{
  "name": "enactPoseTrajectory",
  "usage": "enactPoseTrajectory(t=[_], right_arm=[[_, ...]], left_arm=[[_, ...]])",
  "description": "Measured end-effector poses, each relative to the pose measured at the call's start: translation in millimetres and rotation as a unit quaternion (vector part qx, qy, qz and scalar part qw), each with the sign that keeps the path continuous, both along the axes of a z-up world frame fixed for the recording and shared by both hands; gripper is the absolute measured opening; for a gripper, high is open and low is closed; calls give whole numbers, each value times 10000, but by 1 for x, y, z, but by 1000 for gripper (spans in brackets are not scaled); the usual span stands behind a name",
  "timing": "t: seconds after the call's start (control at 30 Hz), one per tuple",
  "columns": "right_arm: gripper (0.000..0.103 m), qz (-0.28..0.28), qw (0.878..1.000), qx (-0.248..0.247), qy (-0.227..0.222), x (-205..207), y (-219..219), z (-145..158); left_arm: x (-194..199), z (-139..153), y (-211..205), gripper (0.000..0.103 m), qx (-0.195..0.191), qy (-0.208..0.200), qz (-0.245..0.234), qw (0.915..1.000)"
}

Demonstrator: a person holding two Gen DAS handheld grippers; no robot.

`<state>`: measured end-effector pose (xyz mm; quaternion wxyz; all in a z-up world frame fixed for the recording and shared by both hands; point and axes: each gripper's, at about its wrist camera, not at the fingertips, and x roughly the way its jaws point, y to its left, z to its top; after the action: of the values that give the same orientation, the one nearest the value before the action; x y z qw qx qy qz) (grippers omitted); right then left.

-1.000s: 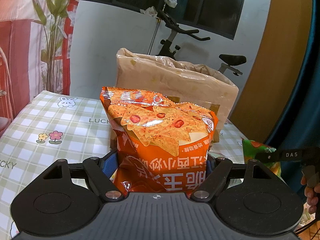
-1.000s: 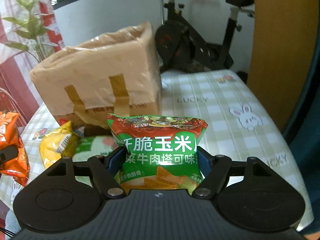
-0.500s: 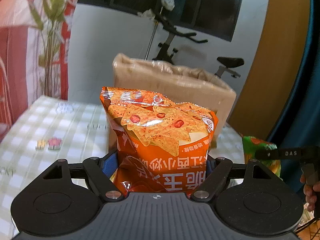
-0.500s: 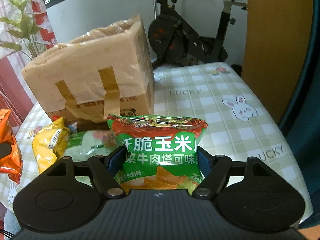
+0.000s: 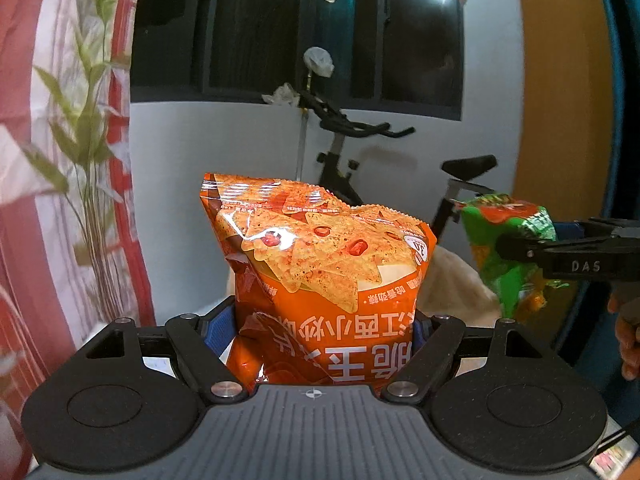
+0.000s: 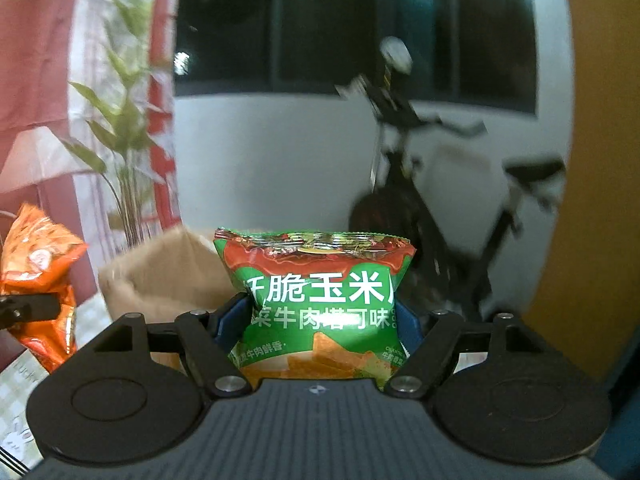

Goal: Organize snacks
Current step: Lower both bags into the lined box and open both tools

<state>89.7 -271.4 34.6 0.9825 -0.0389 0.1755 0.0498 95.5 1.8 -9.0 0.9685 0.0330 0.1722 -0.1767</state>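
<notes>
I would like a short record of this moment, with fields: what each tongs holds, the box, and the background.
left tongs: shut on the orange chip bag, held upright
right tongs: shut on the green chip bag, held upright
cardboard box: open at the top, behind and below both bags
bags in box: none visible
background: exercise bike, dark window, green plant
person: a hand at the right edge of the left wrist view

A lived-in home room — an exercise bike (image 5: 360, 152) against the white wall beneath a dark window (image 5: 280, 28); a leafy plant (image 6: 120, 128) beside red-and-white curtains (image 5: 40, 120).
</notes>
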Motion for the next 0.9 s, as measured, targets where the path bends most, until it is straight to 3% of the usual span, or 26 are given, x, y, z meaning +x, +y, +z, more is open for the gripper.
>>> enactPoseTrajectory(t=[0.13,0.27,0.37,0.53,0.7,0.77,0.9], right_arm=[[76,330,9988,-73,-350,43,16,3],[76,367,9978,-253,-494,86,30,-7],[76,343,9990,-44,-288,116,30,-18],[76,364,9984,365,237,151,22,-33],[79,351,9940,793,660,162,9,-43],[88,319,9926,904,741,161,2,-45],[90,294,9906,1065,805,158,-9,-43]], left_arm=[[35,8,-12,82,87,-64,178,9998],[72,5,-21,82,43,170,312,9994],[98,0,-24,82,-118,516,257,9983],[128,-16,-31,84,43,861,240,9960],[149,-20,-24,89,-255,1174,302,9923],[149,-20,-21,89,-275,1212,364,9916],[143,-16,-15,89,-278,1211,436,9913]])
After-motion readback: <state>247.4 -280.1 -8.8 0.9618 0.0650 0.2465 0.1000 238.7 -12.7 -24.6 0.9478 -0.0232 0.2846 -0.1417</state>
